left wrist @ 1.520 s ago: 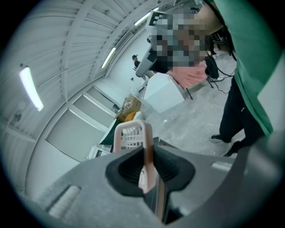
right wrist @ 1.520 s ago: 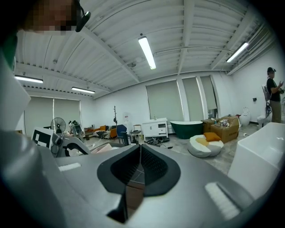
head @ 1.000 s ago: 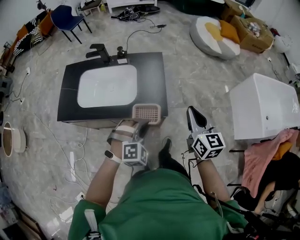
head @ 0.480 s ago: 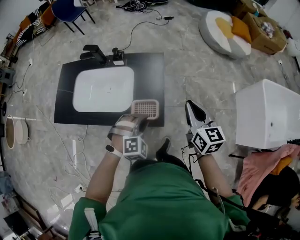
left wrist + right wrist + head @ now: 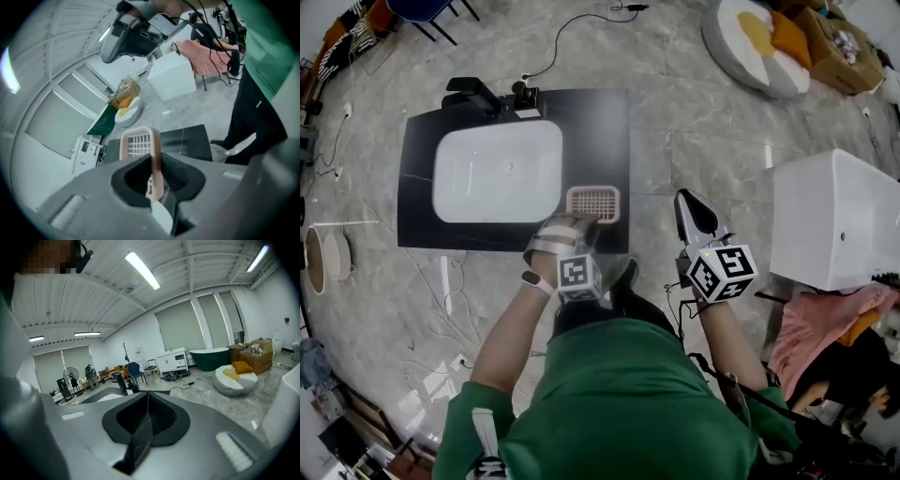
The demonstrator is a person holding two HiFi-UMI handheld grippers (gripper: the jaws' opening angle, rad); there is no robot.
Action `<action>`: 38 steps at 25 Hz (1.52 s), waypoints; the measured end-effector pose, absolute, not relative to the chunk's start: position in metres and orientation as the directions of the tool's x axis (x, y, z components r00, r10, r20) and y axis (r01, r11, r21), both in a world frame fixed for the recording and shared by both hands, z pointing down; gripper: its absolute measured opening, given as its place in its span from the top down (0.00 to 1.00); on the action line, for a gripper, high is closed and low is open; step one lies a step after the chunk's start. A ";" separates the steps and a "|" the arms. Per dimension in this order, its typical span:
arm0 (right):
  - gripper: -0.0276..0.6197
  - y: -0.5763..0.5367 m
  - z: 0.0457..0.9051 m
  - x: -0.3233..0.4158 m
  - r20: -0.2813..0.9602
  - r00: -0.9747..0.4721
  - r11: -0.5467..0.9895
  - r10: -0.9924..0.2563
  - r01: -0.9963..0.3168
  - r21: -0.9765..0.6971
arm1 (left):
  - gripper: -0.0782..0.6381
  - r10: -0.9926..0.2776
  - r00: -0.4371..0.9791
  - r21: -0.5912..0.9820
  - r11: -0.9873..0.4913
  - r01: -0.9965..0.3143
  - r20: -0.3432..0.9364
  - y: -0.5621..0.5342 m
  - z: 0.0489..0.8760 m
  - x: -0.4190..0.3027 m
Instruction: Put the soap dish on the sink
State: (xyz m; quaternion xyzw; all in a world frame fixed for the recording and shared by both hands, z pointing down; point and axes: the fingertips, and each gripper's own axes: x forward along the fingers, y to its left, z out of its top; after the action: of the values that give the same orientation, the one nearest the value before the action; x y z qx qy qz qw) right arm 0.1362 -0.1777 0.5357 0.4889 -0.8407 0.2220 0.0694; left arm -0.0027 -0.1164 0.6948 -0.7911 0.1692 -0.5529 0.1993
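Observation:
The pink slotted soap dish (image 5: 593, 202) is over the right part of the black sink counter (image 5: 605, 131), right of the white basin (image 5: 497, 171). My left gripper (image 5: 581, 223) is shut on the dish's near edge. In the left gripper view the soap dish (image 5: 138, 143) stands on edge between the jaws, with the black counter (image 5: 187, 140) below it. My right gripper (image 5: 692, 214) hangs to the right of the counter, over the floor. Its jaws are pressed together with nothing between them, as the right gripper (image 5: 145, 416) view shows.
A black faucet (image 5: 473, 94) stands at the counter's far edge. To the right is a white bathtub (image 5: 834, 220), with pink cloth (image 5: 816, 328) near it. A round cushion (image 5: 755, 42) lies at the back right. Cables (image 5: 572, 28) run across the floor.
The left gripper has carried the soap dish forward over the counter's right part. The head view has shifted, so the sink sits higher in the picture. The right gripper stays shut.

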 end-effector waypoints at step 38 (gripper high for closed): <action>0.95 -0.179 0.531 0.110 0.328 -0.448 0.364 -0.832 -0.886 -0.287 | 0.77 -0.569 0.483 -0.349 -0.809 -0.472 0.666 -0.184 0.612 -0.016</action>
State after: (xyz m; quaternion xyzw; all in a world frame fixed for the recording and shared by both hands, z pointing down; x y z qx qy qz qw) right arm 0.1096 -0.1792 0.5313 0.5216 -0.8235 0.2141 0.0633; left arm -0.0162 -0.1841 0.6122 -0.8591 0.3030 -0.4082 0.0591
